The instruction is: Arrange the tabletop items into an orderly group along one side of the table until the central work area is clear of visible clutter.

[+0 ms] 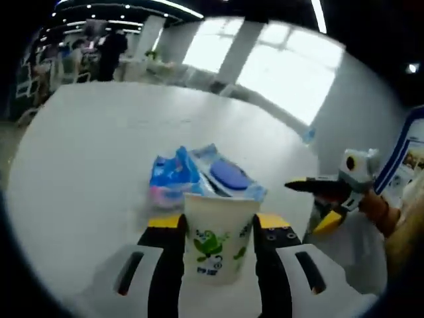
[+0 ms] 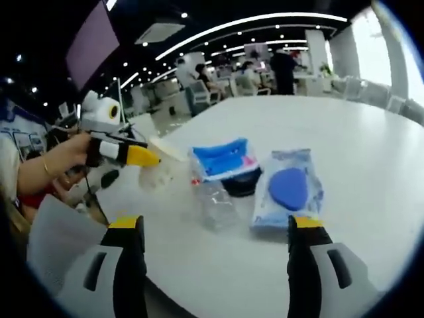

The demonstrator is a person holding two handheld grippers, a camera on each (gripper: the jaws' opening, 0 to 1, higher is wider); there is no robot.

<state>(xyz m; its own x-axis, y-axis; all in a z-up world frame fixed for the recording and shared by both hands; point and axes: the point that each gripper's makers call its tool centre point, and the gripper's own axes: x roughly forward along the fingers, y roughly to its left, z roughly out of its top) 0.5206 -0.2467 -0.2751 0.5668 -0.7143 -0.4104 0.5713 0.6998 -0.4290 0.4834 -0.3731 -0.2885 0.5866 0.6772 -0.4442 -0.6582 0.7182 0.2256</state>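
In the left gripper view, the left gripper [image 1: 218,233] has its jaws closed against both sides of a white paper cup [image 1: 216,238], held upright just above the near edge of the white table [image 1: 86,152]. The cup carries a green cartoon figure and small blue print too blurred to read. Just beyond it lie a crumpled blue snack bag [image 1: 171,177] and a flat wet-wipes pack [image 1: 228,177] with a dark blue oval lid, touching each other; their lettering is illegible.

In the right gripper view, the right gripper [image 2: 217,228] hangs with jaws wide apart, holding nothing, over the table's near edge. Farther off, people sit at other tables.
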